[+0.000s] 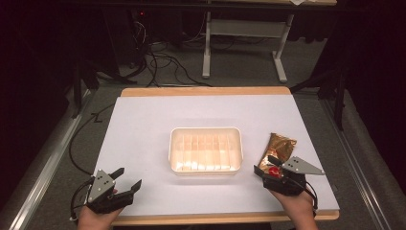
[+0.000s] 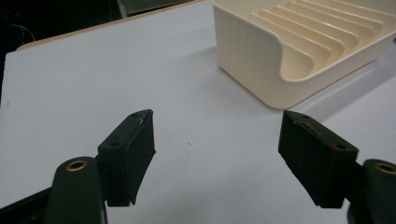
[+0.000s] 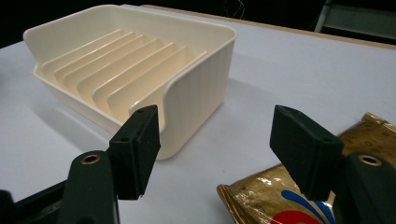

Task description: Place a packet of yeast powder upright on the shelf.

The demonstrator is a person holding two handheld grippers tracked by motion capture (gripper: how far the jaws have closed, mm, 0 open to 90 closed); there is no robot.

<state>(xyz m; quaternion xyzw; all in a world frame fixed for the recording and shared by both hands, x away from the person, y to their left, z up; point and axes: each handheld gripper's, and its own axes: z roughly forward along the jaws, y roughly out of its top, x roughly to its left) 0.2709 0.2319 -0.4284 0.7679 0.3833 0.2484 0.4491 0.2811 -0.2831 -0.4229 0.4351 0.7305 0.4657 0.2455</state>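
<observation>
A cream plastic organizer tray (image 1: 206, 130) with several upright dividers sits in the middle of the white table; its wall is also seen in the left gripper view (image 2: 252, 60) and the right gripper view (image 3: 196, 88). A gold foil packet (image 1: 278, 147) lies flat to the tray's right, its near end (image 3: 261, 196) just under my right gripper. My right gripper (image 1: 265, 165) (image 3: 215, 144) is open above the packet's near end, holding nothing. My left gripper (image 1: 127, 178) (image 2: 217, 149) is open over bare table at the front left, well short of the tray.
The white table surface (image 1: 143, 124) has a wooden edge (image 1: 206, 91) at the far side. Beyond it stand a desk frame (image 1: 244, 43) and loose cables (image 1: 163, 62) on the floor. Dark stands flank the table.
</observation>
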